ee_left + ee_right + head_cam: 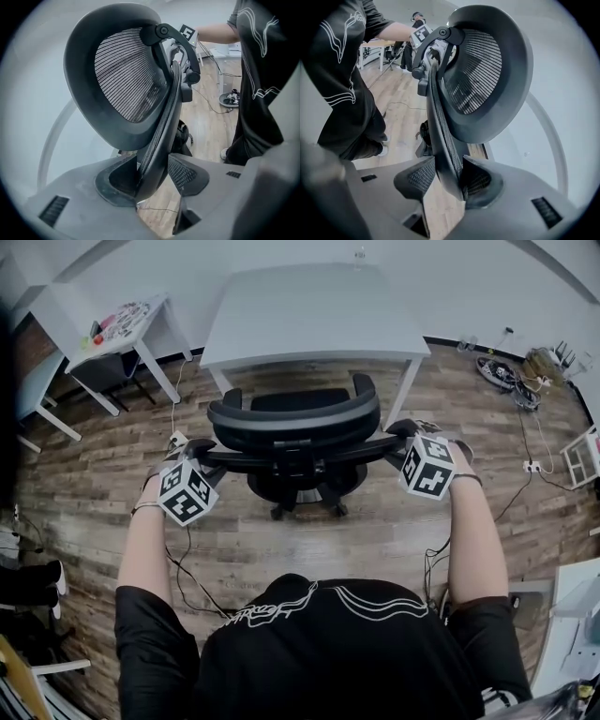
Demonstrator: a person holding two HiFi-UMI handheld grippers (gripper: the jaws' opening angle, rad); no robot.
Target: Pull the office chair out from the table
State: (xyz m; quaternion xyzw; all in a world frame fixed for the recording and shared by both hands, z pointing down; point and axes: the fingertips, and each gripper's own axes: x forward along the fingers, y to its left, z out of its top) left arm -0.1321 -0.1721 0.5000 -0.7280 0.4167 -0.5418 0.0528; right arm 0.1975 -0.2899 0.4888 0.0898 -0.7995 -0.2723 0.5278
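Left claw [208, 457] and right claw [401, 435] are shown in the head view set on opposite side edges of the office chair [292, 427] backrest. This symmetric hold is judged to stop the chair swivelling as it is drawn back. Beyond the claws the chair stands just off the front edge of the white bench [314, 310], its base on the wooden floor [309, 540], so some pulling is judged to remain.

In the left gripper view the backrest frame [157, 154] is clamped edge-on between the pads and seated deep in the claw. The mesh headrest [122, 75] rises above it.

In the right gripper view the hold is mirrored: the opposite frame edge is gripped between both pads. The person [347, 84] is seen to the claw's left, the side towards which the chair is meant to be brought.
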